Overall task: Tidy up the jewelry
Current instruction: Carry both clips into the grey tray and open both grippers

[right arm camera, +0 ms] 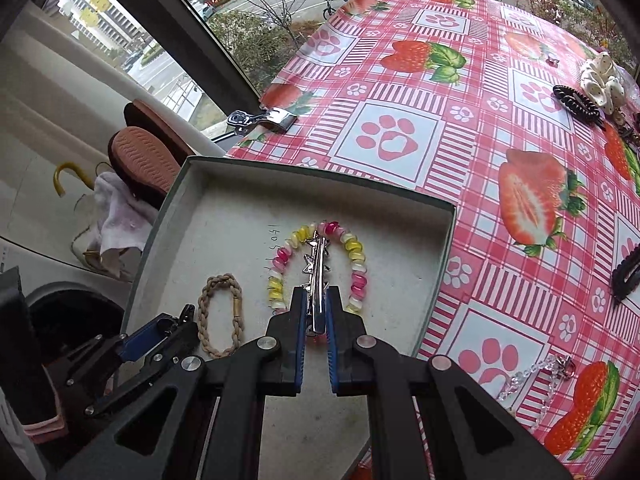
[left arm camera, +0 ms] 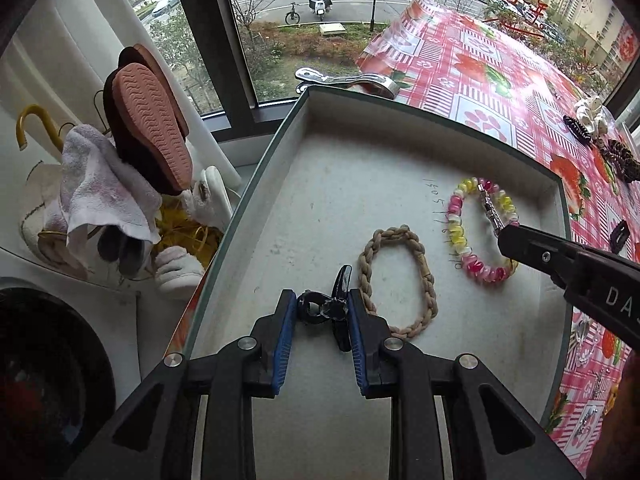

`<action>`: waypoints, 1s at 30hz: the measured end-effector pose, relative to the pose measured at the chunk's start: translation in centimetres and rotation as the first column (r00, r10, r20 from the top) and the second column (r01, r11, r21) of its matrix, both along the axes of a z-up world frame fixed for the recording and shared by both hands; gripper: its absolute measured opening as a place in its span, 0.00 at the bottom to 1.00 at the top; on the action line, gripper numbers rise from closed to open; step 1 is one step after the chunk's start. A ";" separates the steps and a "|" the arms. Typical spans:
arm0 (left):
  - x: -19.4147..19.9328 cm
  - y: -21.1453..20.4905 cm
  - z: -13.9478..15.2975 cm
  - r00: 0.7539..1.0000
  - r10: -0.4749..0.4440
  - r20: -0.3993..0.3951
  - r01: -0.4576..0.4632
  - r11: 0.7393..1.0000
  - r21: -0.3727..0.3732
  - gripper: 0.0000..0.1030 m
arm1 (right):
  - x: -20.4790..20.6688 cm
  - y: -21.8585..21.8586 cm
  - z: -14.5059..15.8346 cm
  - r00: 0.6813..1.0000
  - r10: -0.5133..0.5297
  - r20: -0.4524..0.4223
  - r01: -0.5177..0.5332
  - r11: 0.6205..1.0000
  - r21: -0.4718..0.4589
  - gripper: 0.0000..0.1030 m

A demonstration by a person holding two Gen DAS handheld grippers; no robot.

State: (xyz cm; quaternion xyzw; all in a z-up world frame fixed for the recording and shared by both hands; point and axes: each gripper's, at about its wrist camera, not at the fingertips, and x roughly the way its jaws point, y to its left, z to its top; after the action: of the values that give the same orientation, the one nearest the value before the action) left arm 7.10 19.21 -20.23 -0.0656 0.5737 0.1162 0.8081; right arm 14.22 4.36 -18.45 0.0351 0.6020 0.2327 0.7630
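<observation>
Grey matte cardboard tray [left arm camera: 400,168] with low walls holds a tan braided cord bracelet [left arm camera: 396,276] and a glossy pink-yellow-white bead bracelet [left arm camera: 476,232], lying apart, with bare floor behind them and illegible handwritten digits between. Left gripper [left arm camera: 322,308], blue ribbed pads narrowed, clamps a shiny black plastic claw clip [left arm camera: 324,308] just beside the braid. Right gripper [right arm camera: 316,312], arm lettered "DAS", pinches a spiked silver metal hair clip [right arm camera: 318,276] over the bead loop.

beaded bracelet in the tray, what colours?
Pink, yellow and white beads on the beaded bracelet; clearest in the left wrist view.
</observation>
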 end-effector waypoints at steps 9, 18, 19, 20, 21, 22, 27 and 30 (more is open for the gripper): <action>1.9 0.3 -0.1 1.000 0.015 0.005 -0.015 1.000 0.026 0.79 | 0.9 0.5 -1.0 1.000 0.012 -0.020 -0.013 0.999 -0.032 0.10; 1.5 -0.1 -0.2 0.999 0.023 -0.029 -0.022 0.999 0.049 0.79 | 0.8 0.0 -0.4 0.999 0.018 -0.037 -0.019 1.000 -0.007 0.22; 1.5 -0.1 -0.1 0.999 0.025 -0.030 -0.024 0.998 0.050 0.79 | 0.9 -0.1 -0.2 0.999 0.017 -0.037 -0.017 1.000 0.000 0.26; 1.5 -0.1 0.1 0.999 0.028 -0.029 -0.026 0.998 0.050 0.79 | 0.9 -0.2 0.1 0.999 0.015 -0.033 -0.015 1.000 0.008 0.35; 1.4 -0.1 0.3 0.999 0.031 -0.028 -0.029 0.998 0.052 0.79 | 0.9 -0.4 0.5 1.000 0.013 -0.028 -0.013 1.000 0.015 0.39; 1.3 -0.1 0.4 0.999 0.033 -0.026 -0.031 0.998 0.055 0.79 | 0.9 -0.5 0.8 1.000 0.011 -0.023 -0.010 1.000 0.021 0.39; 1.1 -0.5 1.2 0.999 0.033 -0.018 -0.032 0.996 0.088 0.90 | 0.8 -1.5 2.3 1.000 -0.011 -0.018 0.012 0.999 0.052 0.47; 0.8 -1.0 1.8 1.000 0.023 0.004 -0.024 0.995 0.092 1.00 | 0.6 -2.3 3.2 1.000 -0.024 -0.012 0.025 0.997 0.070 0.49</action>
State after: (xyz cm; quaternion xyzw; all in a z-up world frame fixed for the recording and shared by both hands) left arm 7.93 18.25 -18.42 -0.0354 0.5656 0.1519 0.8098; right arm 14.79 2.01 -15.22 0.0705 0.5971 0.2439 0.7609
